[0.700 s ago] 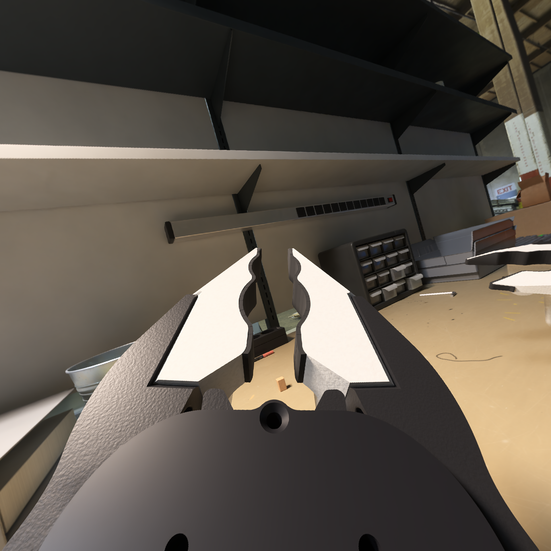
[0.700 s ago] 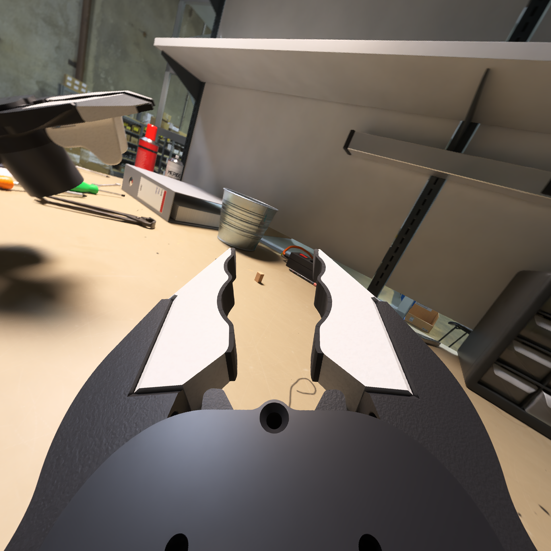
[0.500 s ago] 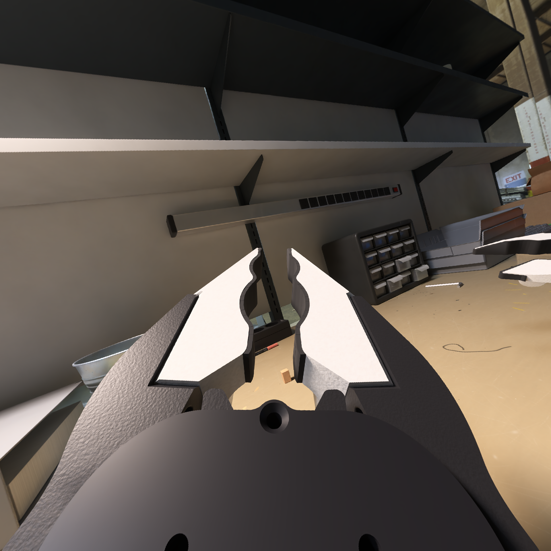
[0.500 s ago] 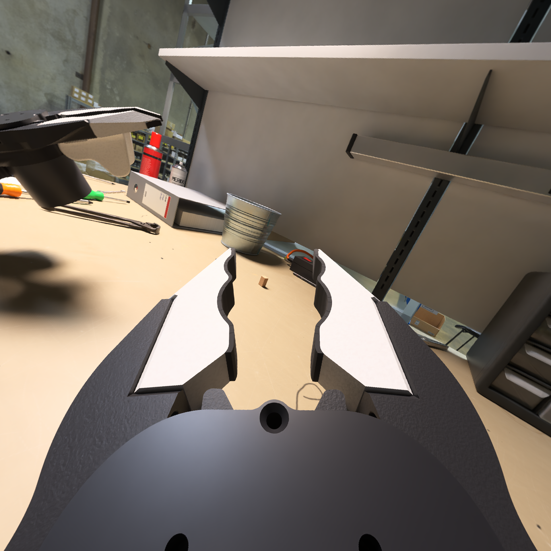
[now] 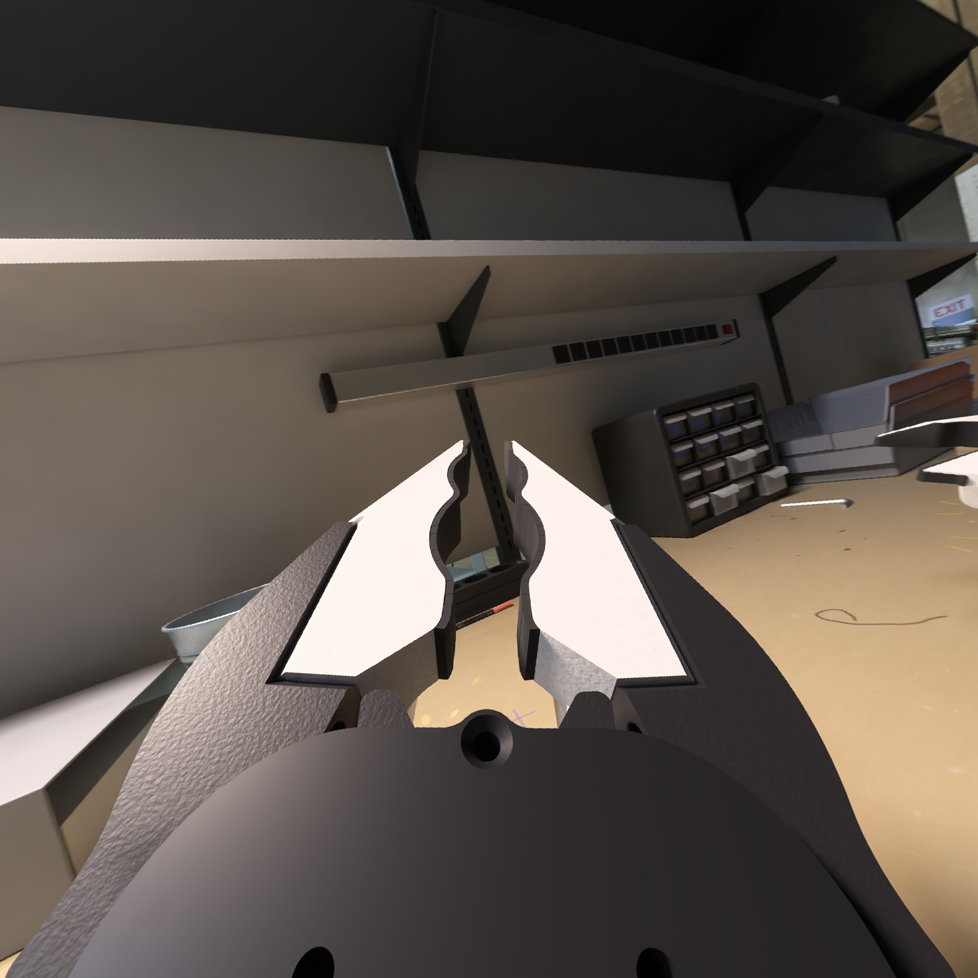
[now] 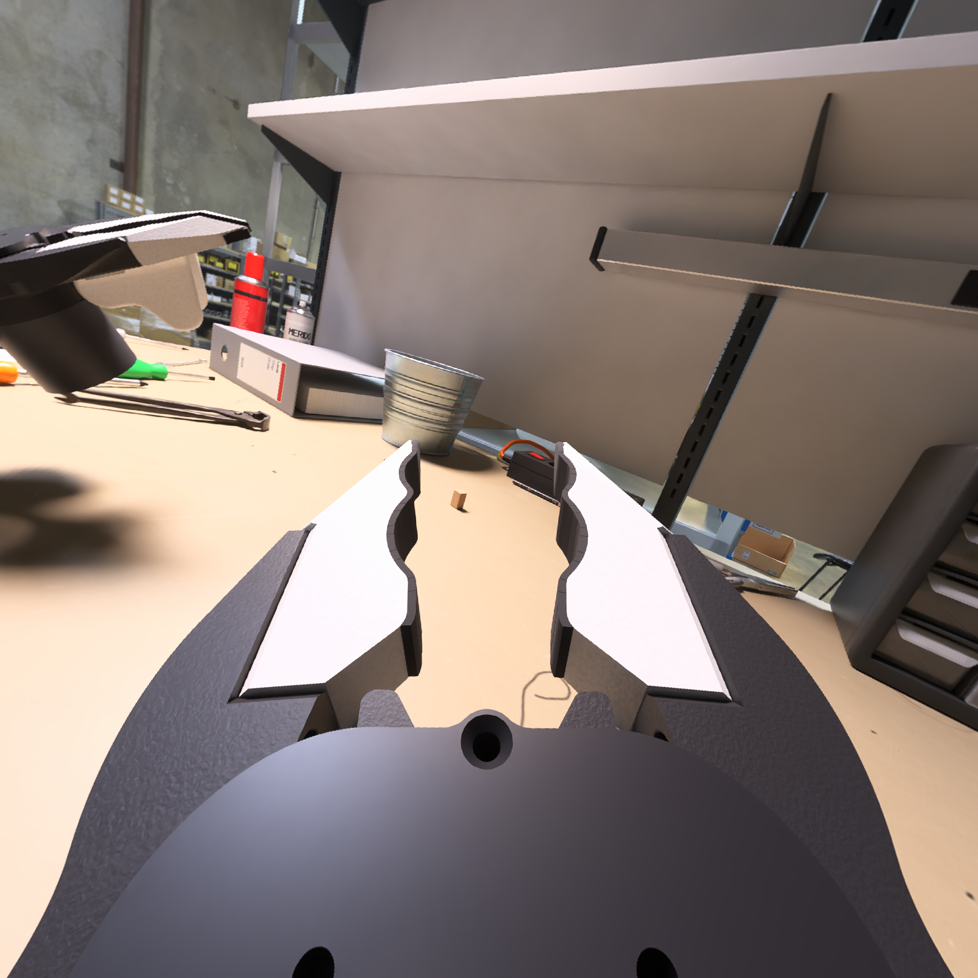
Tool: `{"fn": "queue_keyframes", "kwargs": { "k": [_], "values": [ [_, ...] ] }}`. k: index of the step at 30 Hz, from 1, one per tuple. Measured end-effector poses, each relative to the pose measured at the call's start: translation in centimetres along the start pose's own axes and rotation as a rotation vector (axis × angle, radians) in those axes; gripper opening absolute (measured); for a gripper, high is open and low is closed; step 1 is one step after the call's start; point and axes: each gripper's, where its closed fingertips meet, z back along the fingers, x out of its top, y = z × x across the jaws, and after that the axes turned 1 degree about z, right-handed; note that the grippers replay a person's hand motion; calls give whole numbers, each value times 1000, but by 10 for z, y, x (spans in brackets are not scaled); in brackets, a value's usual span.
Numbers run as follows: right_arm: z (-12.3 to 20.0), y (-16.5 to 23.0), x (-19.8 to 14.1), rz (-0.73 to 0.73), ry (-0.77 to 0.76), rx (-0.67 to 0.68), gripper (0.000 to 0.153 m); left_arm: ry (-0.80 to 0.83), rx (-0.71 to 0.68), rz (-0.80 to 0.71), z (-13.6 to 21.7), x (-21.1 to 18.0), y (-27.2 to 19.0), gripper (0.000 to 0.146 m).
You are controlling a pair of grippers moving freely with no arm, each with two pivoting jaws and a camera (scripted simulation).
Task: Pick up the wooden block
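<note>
The wooden block [image 6: 458, 499] is a small tan piece standing on the workbench, in front of a metal bucket and a black power box. It shows only in the right wrist view, some way beyond my right gripper [image 6: 488, 450], whose jaws are wide open and empty. My left gripper [image 5: 489, 447] hangs above the bench with only a narrow gap between its jaws and nothing in them. In the left wrist view its fingers hide the block. The left gripper also shows in the right wrist view [image 6: 159, 264], at upper left, well left of the block.
A metal bucket [image 6: 428, 402], a grey binder [image 6: 296, 376] and a black power box [image 6: 532, 465] lie behind the block. Pincers [image 6: 174, 407] lie at left. A drawer cabinet [image 6: 926, 582] stands at right. A shelf [image 5: 476, 254] overhangs the back wall.
The block showed low between the left gripper's fingers and is now hidden there as that view shifted. The right gripper's view tilted slightly; its jaws stay wide open.
</note>
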Motion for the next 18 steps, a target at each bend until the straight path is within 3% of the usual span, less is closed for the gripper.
{"fn": "queue_keyframes", "kwargs": {
  "k": [7,18],
  "values": [
    [-1,-1,-3,-19,12,7,52,2,43,61,2,-3,14,11],
    [-2,-2,-7,-53,31,18,51,-17,43,7,4,4,13,10]
  ]
}}
